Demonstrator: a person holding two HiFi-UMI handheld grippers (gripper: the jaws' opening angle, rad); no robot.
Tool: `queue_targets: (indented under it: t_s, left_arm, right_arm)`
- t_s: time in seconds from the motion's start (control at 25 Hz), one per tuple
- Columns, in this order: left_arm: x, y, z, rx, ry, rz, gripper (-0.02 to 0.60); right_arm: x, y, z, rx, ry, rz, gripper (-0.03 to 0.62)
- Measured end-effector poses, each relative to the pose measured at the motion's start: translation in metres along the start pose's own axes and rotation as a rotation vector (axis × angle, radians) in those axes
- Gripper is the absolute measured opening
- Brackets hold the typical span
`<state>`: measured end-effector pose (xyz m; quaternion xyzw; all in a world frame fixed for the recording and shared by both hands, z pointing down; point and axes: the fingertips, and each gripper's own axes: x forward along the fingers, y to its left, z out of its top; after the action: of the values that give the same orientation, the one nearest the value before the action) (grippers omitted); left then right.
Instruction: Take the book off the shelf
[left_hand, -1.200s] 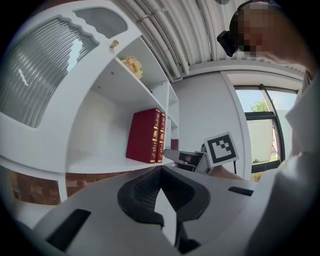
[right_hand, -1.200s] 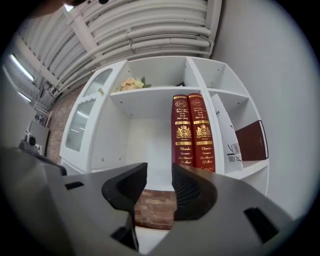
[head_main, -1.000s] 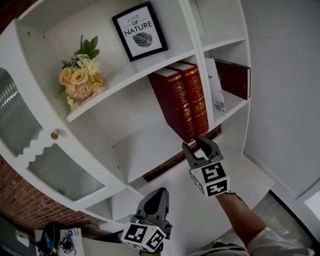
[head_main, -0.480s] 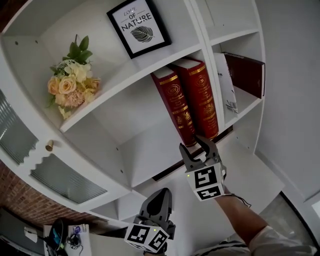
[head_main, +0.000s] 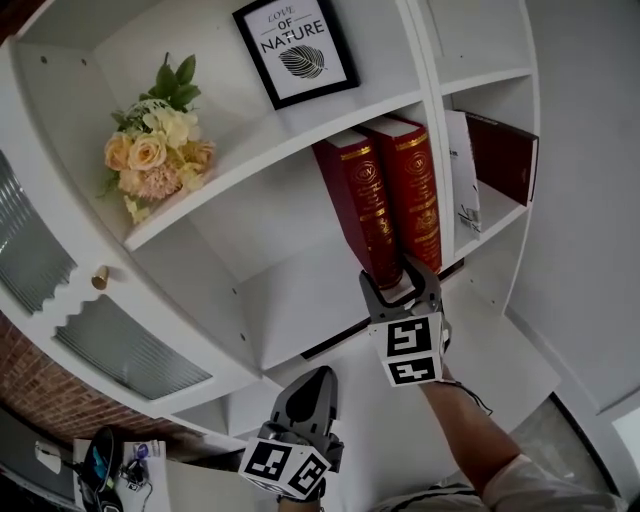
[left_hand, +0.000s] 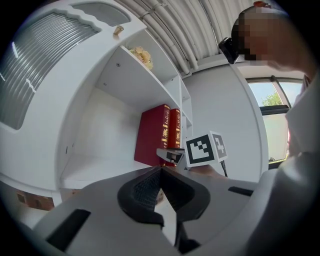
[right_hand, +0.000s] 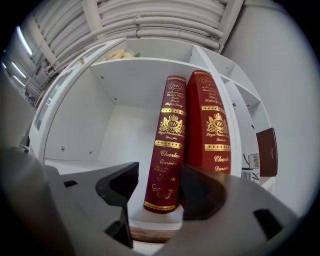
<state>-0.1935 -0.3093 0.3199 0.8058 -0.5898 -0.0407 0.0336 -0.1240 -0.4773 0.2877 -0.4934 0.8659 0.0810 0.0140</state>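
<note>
Jaws of your right gripper (head_main: 400, 283) have just been opening; wide apart, they straddle the lower spine of the left red book (right_hand: 168, 140), upright on the shelf (head_main: 290, 300). Your left gripper (head_main: 315, 385) is closed, empty.

foot of right-hand red book (right_hand: 212, 125) hidden behind jaws of right gripper (right_hand: 160, 175), clutter (head_main: 110, 468) too small to identify

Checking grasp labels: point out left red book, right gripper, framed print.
left red book (right_hand: 167, 147), right gripper view, mid-spine.
right gripper (head_main: 395, 277), head view, midway between fingertips; jaws just been opening, book between them.
framed print (head_main: 300, 62), head view, on leaf drawing.
</note>
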Motion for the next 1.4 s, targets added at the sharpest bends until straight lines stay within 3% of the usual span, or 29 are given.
queue_targets:
  t_s: [0.24, 0.36, 0.6, 0.92, 1.08, 1.24, 1.4]
  left_arm:
    - [0.002, 0.005, -0.004, -0.012, 0.003, 0.0, 0.011]
    - [0.004, 0.008, 0.004, -0.012, -0.007, -0.005, 0.011]
    - [0.034, 0.006, 0.056, 0.024, -0.083, -0.066, 0.011]
    - [0.09, -0.001, 0.104, 0.048, -0.108, -0.126, 0.018]
    - [0.105, -0.005, 0.126, 0.07, -0.125, -0.12, 0.121]
    - [0.111, -0.017, 0.137, 0.088, -0.14, -0.116, 0.175]
    - [0.117, -0.026, 0.145, 0.145, -0.158, -0.068, 0.257]
  right_arm:
    - [0.009, -0.004, -0.012, 0.039, 0.077, -0.039, 0.255]
    - [0.01, 0.002, -0.013, 0.034, 0.078, -0.019, 0.255]
    - [0.015, 0.01, -0.016, -0.032, 0.062, -0.023, 0.255]
    - [0.025, 0.009, -0.024, -0.084, 0.082, -0.029, 0.255]
    - [0.01, 0.012, -0.02, -0.075, 0.069, 0.001, 0.253]
    - [-0.01, 0.019, -0.015, -0.064, 0.06, 0.043, 0.253]
    - [-0.021, 0.027, -0.013, -0.086, 0.046, 0.057, 0.25]
